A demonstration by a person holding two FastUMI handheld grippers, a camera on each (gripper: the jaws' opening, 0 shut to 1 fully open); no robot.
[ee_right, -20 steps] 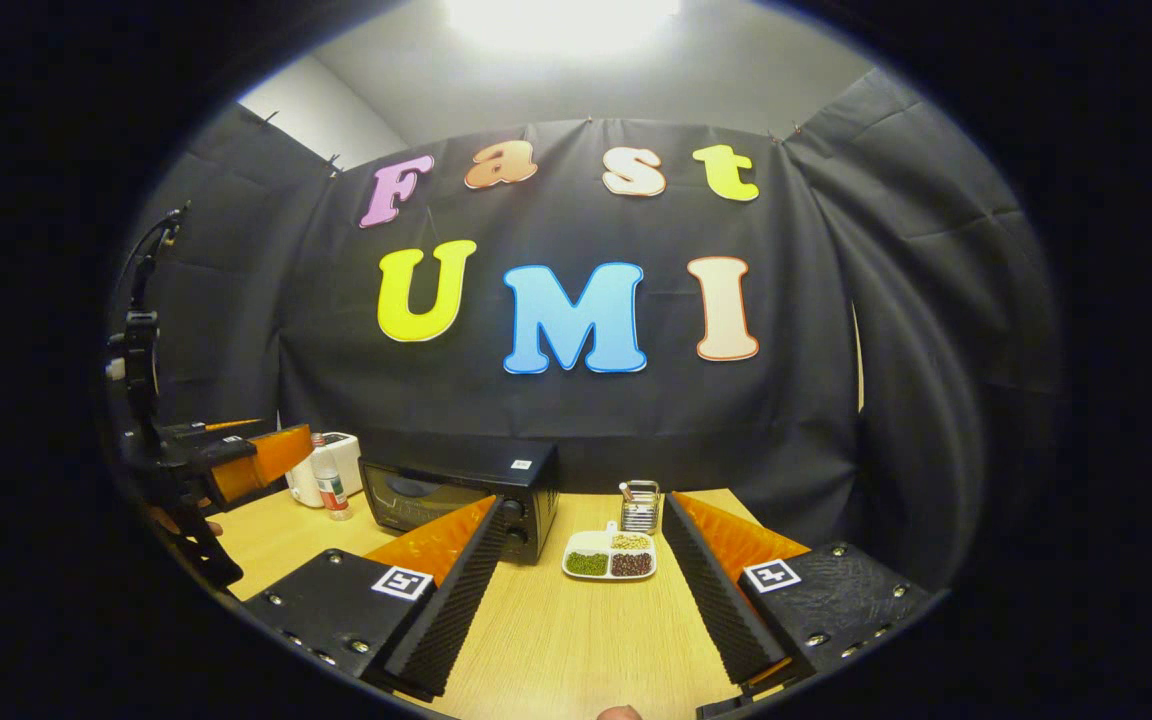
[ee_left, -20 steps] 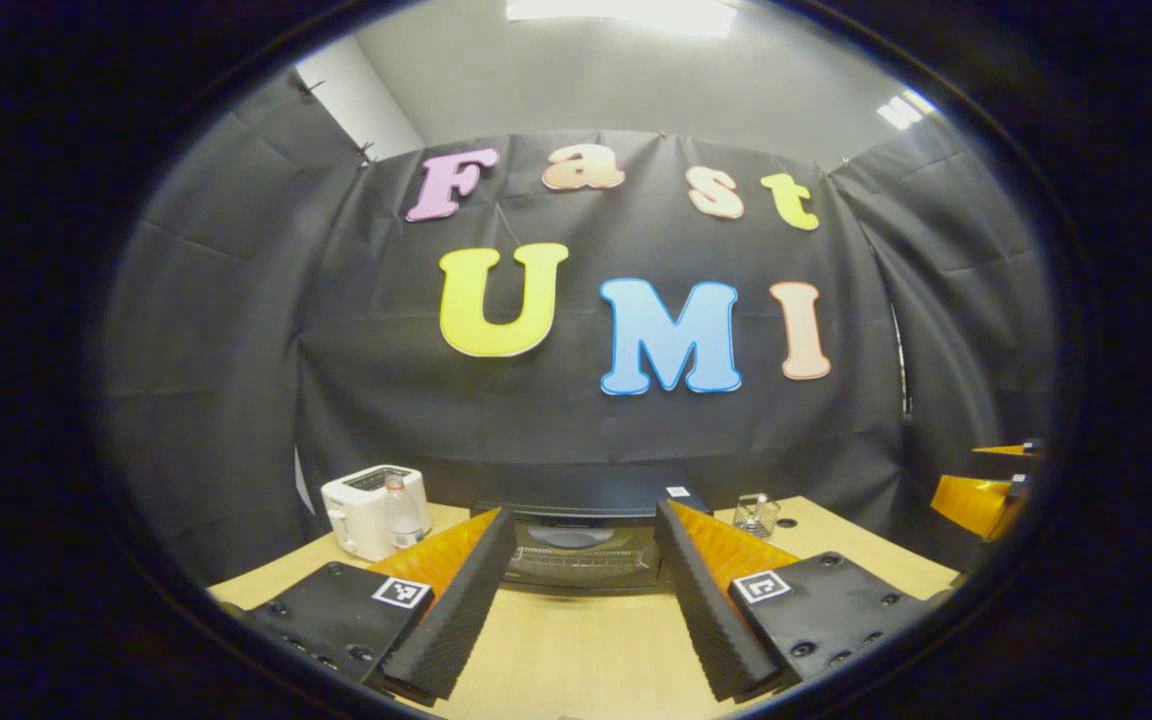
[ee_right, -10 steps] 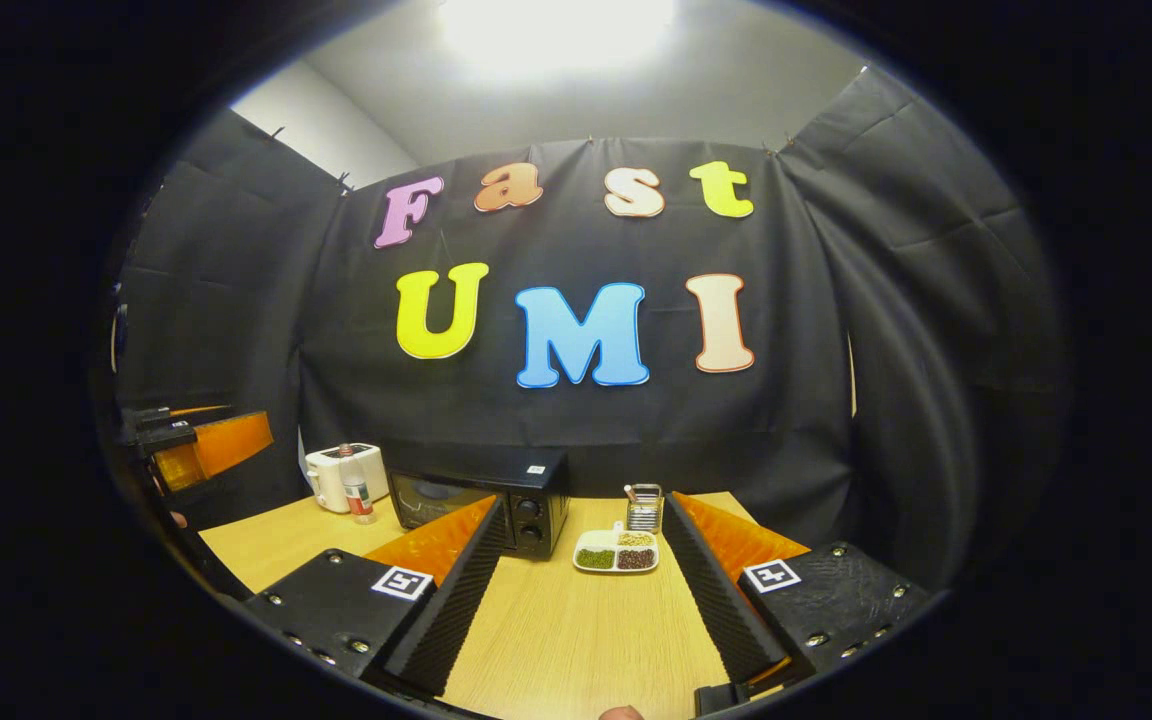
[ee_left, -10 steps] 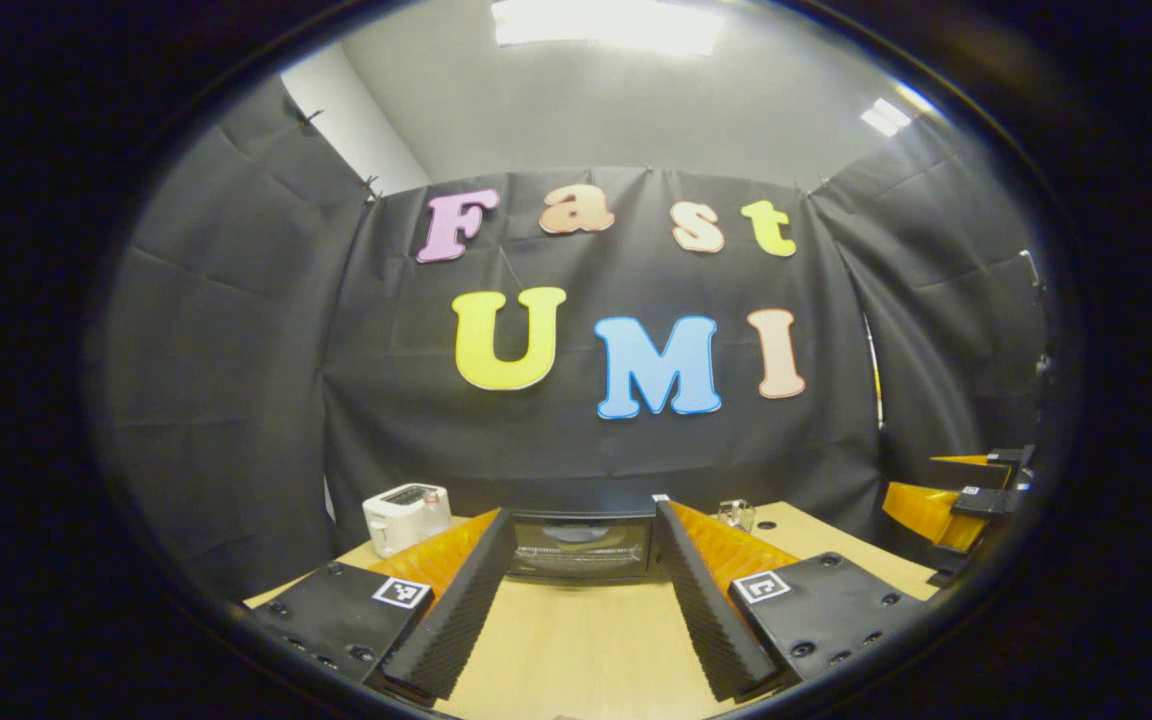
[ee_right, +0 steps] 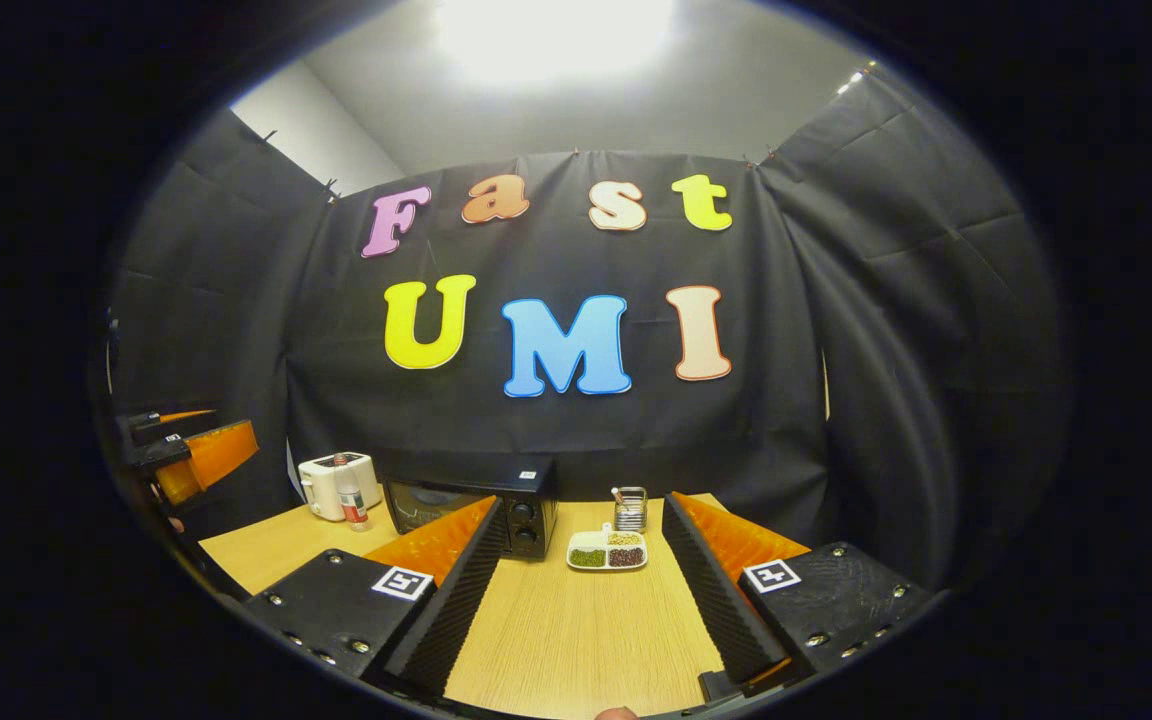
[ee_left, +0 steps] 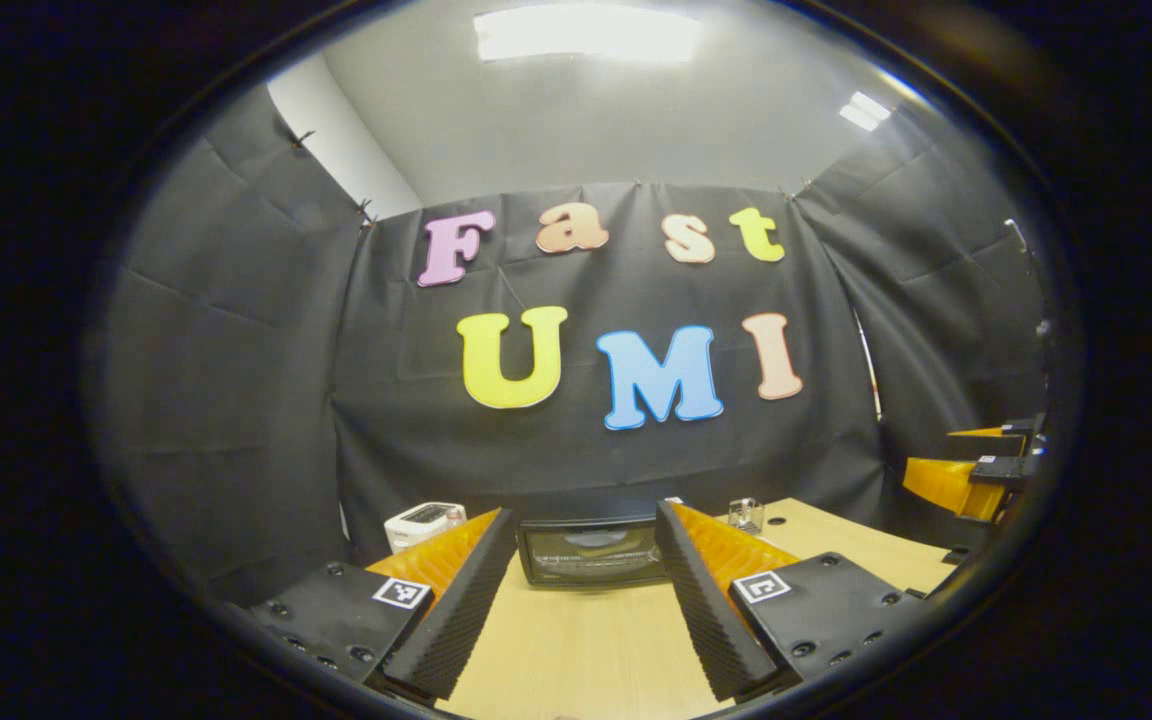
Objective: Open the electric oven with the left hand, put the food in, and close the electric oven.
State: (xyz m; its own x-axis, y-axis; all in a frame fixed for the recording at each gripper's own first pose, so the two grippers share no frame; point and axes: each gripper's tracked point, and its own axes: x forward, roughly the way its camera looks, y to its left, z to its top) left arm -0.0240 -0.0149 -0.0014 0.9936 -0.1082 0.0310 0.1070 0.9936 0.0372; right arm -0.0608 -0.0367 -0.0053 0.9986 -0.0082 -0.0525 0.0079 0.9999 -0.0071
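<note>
1. Two tools are held back from the table [ee_right: 576, 640], both spread wide and holding nothing: left tool [ee_left: 584, 600], right tool [ee_right: 576, 600].
2. Oven [ee_left: 591, 552] door is shut; food tray [ee_right: 607, 551] sits just beside it (outside).
3. Left tool should line up squarely with the door's top edge.

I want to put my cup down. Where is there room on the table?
The widest bare wood on the table is the near part, in front of the oven and the food tray. It is crowded at the back: toaster, bottle, oven, tray, wire holder.
</note>
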